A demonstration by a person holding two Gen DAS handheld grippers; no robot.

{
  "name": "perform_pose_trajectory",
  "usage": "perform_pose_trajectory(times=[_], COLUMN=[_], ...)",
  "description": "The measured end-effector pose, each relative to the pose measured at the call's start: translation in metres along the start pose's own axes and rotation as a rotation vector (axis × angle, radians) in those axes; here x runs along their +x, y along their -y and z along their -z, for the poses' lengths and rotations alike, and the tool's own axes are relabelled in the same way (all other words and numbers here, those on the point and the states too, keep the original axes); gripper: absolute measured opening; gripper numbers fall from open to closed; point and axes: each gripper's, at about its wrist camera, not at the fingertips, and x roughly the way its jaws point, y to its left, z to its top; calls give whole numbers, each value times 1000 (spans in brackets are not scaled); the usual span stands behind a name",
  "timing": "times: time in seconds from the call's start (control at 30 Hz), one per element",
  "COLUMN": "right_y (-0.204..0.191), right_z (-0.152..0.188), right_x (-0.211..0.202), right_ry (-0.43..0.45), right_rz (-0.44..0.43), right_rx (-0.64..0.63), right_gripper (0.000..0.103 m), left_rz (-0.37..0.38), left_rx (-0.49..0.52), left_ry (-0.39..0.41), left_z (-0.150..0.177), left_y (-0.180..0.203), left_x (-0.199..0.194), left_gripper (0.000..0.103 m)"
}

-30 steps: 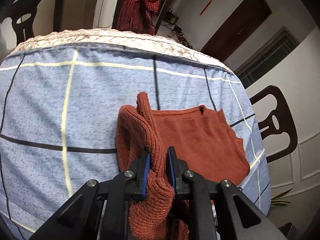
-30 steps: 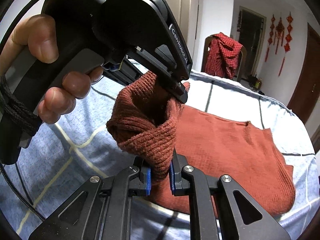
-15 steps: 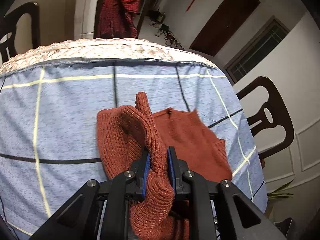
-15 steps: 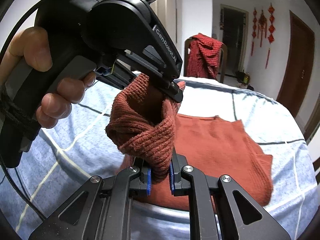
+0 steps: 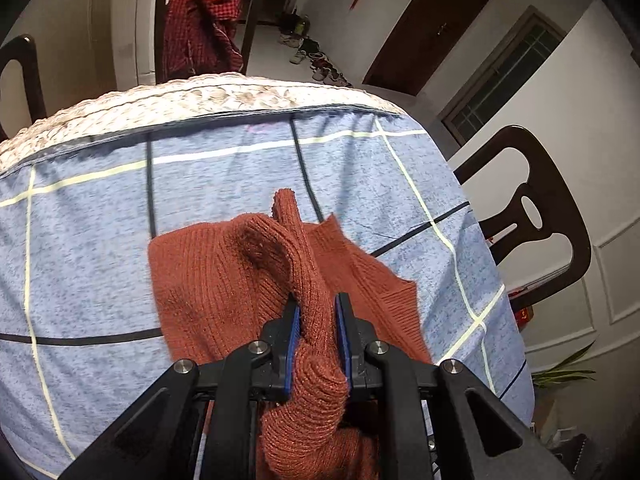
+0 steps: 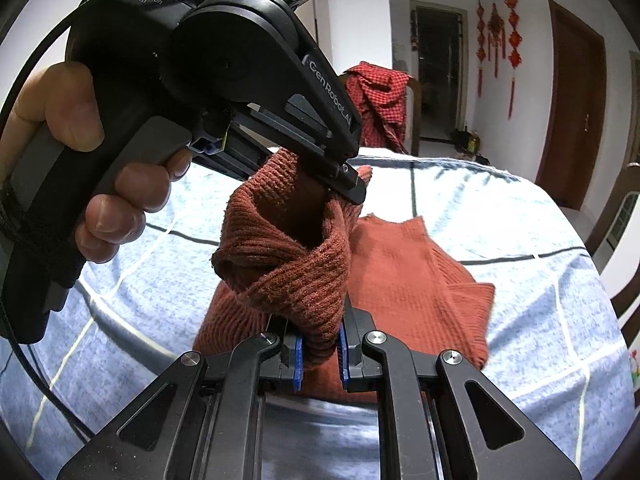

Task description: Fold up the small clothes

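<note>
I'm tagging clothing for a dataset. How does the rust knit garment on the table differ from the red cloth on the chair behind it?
The rust knit garment is plain ribbed knit; the red cloth is a thinner check weave. The garment lies partly on the blue checked tablecloth with one edge lifted, clamped in the left gripper and right gripper; the cloth hangs draped over a chair back, untouched. Both are reddish.

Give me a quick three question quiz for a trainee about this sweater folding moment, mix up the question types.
1. True or false: both grippers are clamped on the rust knit sweater.
2. What hangs on the chair beyond the table: A) red checked cloth, B) a blue towel, C) a bag?
3. What covers the table?

Key: 1 true: left gripper and right gripper both pinch it. 2 A. 3 A blue checked cloth.
</note>
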Motion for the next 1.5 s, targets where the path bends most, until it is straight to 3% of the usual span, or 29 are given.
perform_pose_trajectory(times=[0.57,0.8,1.1,1.5], right_y=[54,68,92,120], right_z=[15,18,21,29], right_x=[-14,-9,-7,-14], right_ry=[-49,-89,-125,-127], right_rz=[-32,-99,-160,-186], right_rx=[171,258,337,436], right_gripper=[13,13,15,23], left_rz=[21,5,22,48], left_rx=[39,8,-7,-21], left_ry=[-60,-90,-100,-99], left_z=[-5,-8,-13,-20], left_y=[46,47,53,67], left_x=[46,63,70,73], left_gripper=[19,19,47,51])
